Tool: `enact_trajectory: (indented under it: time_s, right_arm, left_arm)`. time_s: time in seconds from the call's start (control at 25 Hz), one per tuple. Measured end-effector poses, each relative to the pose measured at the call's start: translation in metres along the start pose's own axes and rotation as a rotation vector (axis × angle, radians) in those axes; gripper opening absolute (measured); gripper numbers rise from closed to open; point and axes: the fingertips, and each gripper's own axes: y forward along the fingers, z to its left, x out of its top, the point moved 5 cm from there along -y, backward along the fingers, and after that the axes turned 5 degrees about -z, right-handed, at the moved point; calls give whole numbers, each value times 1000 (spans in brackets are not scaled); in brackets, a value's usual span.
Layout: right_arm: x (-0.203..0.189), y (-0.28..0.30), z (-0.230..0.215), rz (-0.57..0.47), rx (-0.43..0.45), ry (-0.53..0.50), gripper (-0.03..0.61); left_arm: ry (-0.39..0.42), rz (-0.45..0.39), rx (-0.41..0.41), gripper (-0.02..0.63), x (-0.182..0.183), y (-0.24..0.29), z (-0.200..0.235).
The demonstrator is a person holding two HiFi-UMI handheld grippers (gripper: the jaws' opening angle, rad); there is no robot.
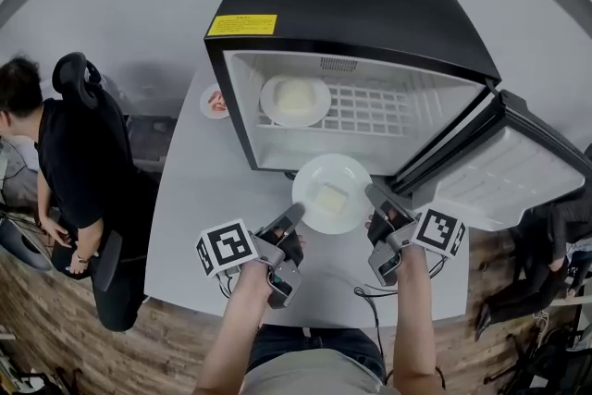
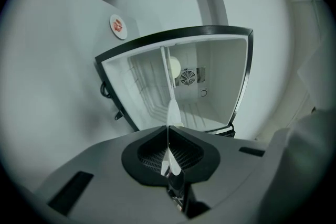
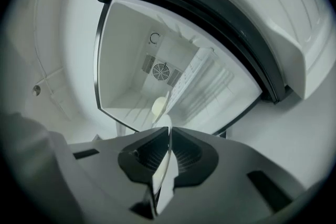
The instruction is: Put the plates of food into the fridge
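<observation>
While the black compact fridge [image 1: 351, 5] stands on the pale grey bench [image 1: 190, 199] with its door [image 1: 518, 171] swung wide to the right, a round white ceramic plate [image 1: 319, 173] hangs just in front of the opening. The plate carries a pale yellow square of food [image 1: 330, 199] and is held from both sides.

The left tool [image 1: 294, 217] is clamped on the plate's near-left rim. The left gripper view shows the thin white edge pinched between closed jaws. The right tool [image 1: 375, 196] grips the near-right rim the same way, jaws closed on the edge. Both tools point toward the fridge's white interior.

Inside, a second white plate [image 1: 270, 92] with a pale mound of food sits on the left part of the white wire shelf [image 1: 379, 111]. On the bench, just left of the fridge, lies a small white plate with red food [image 1: 215, 102]. A person in black [image 1: 69, 153] sits on a chair at the far left, beside the bench.
</observation>
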Motion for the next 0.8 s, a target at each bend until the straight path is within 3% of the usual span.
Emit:
enact_trajectory:
  time_s: [0.36,0.8]
  right_arm:
    - [53,16,3,-171,-15,17,29]
    - [93,27,-27,-242,-122,-9,32]
  left_arm:
    - [36,43,-45,17,22,61,-34]
    - [23,100,-27,15,28,125,-33]
